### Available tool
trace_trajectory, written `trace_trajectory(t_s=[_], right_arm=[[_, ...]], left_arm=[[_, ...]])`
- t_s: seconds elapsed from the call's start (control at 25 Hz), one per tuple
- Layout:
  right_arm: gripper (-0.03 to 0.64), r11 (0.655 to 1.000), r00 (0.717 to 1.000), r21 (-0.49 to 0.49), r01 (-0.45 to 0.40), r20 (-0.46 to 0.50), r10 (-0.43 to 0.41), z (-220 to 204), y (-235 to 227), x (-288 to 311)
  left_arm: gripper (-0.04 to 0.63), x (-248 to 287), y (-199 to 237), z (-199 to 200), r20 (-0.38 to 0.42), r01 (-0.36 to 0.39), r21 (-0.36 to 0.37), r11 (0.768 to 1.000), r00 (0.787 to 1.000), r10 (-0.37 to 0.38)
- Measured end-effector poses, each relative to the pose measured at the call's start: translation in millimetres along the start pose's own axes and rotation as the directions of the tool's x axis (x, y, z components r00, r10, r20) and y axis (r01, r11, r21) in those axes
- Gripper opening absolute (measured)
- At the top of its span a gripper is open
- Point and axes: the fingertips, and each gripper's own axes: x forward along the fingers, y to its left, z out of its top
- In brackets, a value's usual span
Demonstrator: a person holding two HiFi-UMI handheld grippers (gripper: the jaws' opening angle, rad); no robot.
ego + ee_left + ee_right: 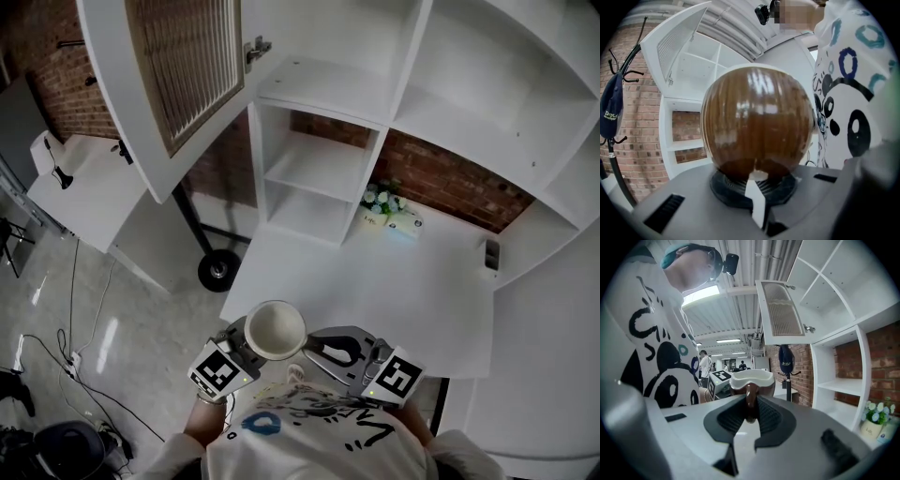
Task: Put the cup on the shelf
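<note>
The cup (275,330) is brown outside and white inside, and it is held upright close to my chest, above the near edge of the white table (394,291). My left gripper (246,345) comes in from the left. In the left gripper view its jaws (757,180) are closed on the base of the cup (757,122), which fills the view. My right gripper (309,352) comes in from the right and is shut on the cup's handle (750,401). The cup bowl (751,380) shows just beyond that gripper's pads. The white shelf unit (319,178) stands at the table's far side.
An open cabinet door (178,75) with a slatted panel hangs at the upper left. A small pot of flowers (382,200) stands at the back of the table beside the shelf. A black coat stand (217,267) is on the floor to the left. People stand far behind (704,366).
</note>
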Motion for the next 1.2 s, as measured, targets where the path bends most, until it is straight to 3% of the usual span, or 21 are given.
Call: trace_trajectory(t_s=[0.44, 1.2], right_arm=[[0.061, 0.999, 0.999, 0.021, 0.038, 0.034, -0.039, 6.6, -37.4, -4.0], [0.061, 0.976, 0.974, 0.038, 0.214, 0.064, -0.216, 36.9, -107.5, 42.3]], left_arm=[[0.015, 27.6, 27.8, 7.6, -0.003, -0.008, 0.019, 1.0, 1.0, 0.008], [0.015, 49.9, 119.8, 20.6, -0.018, 0.056, 0.105, 0.993, 0.998, -0.054]])
